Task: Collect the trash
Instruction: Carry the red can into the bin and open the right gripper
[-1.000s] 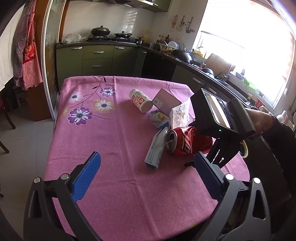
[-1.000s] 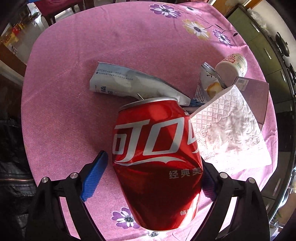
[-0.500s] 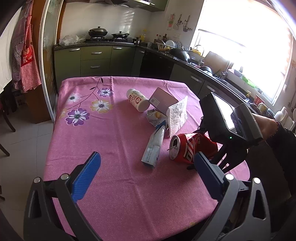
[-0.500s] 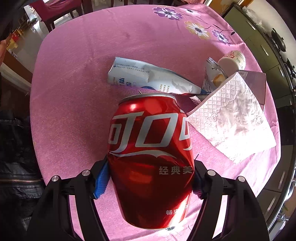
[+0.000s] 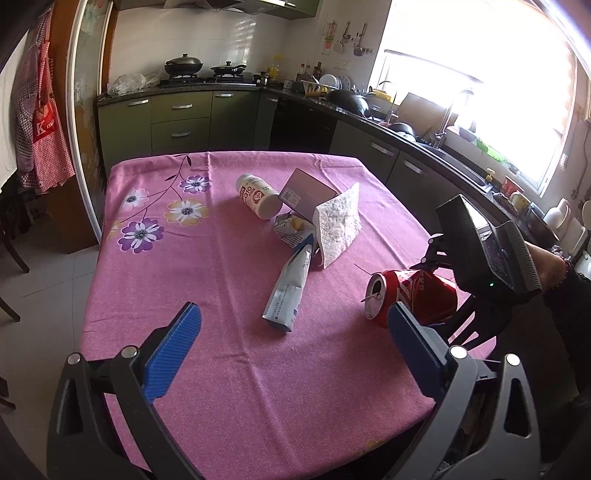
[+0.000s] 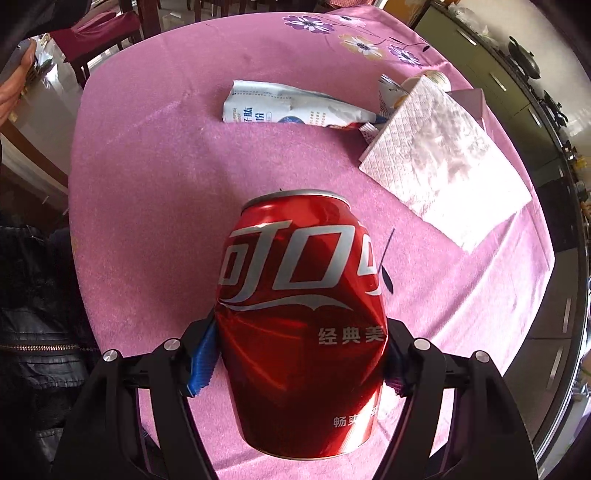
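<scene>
My right gripper [image 6: 299, 354] is shut on a dented red cola can [image 6: 301, 314] and holds it above the pink tablecloth; the can also shows in the left wrist view [image 5: 410, 295] near the table's right edge. My left gripper [image 5: 291, 343] is open and empty over the table's near side. On the cloth lie a crumpled white and blue wrapper [image 5: 290, 291], a white paper napkin [image 5: 340, 225], a small snack packet [image 5: 291, 225], a white bottle on its side [image 5: 258, 195] and a mauve box [image 5: 308, 192].
The table with its pink flowered cloth [image 5: 184, 266] stands in a kitchen. Green cabinets and a counter [image 5: 406, 155] run behind and to the right. Chairs [image 6: 99, 33] stand past the table's far side in the right wrist view.
My right gripper closed on the can, denting it, and carried it back from the trash pile toward the table's right edge. The left gripper stayed open.
</scene>
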The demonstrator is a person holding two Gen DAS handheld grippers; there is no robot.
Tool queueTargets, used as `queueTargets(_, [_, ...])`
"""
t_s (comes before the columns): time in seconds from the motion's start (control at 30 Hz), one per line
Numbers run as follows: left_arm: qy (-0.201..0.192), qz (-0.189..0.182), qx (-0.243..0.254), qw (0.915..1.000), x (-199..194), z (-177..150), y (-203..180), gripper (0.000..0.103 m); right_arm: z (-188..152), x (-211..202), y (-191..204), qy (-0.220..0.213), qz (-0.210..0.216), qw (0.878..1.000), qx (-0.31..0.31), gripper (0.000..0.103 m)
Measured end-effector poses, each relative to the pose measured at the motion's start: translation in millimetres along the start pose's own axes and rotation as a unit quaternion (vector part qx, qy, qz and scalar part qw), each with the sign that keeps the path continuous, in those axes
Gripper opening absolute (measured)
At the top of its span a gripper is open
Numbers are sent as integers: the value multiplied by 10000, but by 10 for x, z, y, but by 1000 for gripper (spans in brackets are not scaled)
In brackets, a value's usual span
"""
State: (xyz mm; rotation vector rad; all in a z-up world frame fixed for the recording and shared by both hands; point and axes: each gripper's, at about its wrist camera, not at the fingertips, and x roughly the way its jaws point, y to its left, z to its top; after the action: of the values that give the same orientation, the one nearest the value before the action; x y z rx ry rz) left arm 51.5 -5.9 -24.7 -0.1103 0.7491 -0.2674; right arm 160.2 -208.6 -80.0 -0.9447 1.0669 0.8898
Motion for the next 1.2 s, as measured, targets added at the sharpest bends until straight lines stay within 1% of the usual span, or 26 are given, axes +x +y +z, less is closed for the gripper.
queueTargets(0.23, [53,-104,202,9997,59,13,-199,96,-471,-238,-302,-115,-220,9969,747,70])
queueTargets(0.3, [63,-138,247,9996,77,19,-244,96,-670,-351,-478,-205,-281,9930,1132,70])
queueTargets(0.37, [70,-170,277,9994,93,25,-284,96,-908,-465,-710,-300,-393,9857,1611,70])
queueTargets(0.4, [79,-192,292,9994,105,30,-302,96,-1029,-509,-830,-328,-447,9810,1857,70])
queueTargets(0.5, [119,-233,332,9991,148,42,-343,96,-1471,-579,-1237,-259,-607,9597,2732,70])
queueTargets(0.6, [165,-257,367,9989,195,51,-377,96,-1945,-552,-1614,-54,-782,9322,3533,70])
queueTargets(0.67, [196,-260,381,9987,224,57,-390,96,-2191,-450,-1841,91,-786,9129,4004,70])
queueTargets(0.73, [218,-258,385,9987,244,62,-395,96,-2398,-323,-2040,220,-715,8963,4371,70])
queueTargets(0.83, [247,-239,385,9987,265,69,-390,96,-2610,-126,-2171,421,-641,8786,4714,70])
queueTargets(0.93, [276,-205,371,9987,282,70,-375,96,-2668,61,-2272,517,-527,8680,4911,70])
queueTargets(1.0, [290,-191,357,9988,289,67,-361,96,-2685,130,-2338,500,-554,8612,5027,71])
queueTargets(1.03, [295,-185,350,9988,291,64,-353,96,-2697,153,-2385,451,-564,8556,5126,74])
queueTargets(1.07, [297,-178,344,9988,294,63,-346,96,-2743,144,-2391,443,-581,8500,5217,87])
queueTargets(1.1, [304,-171,338,9988,297,60,-338,96,-2794,112,-2381,432,-667,8458,5276,91])
queueTargets(1.13, [310,-169,337,9988,298,58,-335,96,-2807,72,-2389,383,-793,8418,5325,91])
queueTargets(1.2, [325,-162,340,9988,299,51,-324,96,-2837,5,-2457,260,-834,8342,5446,91])
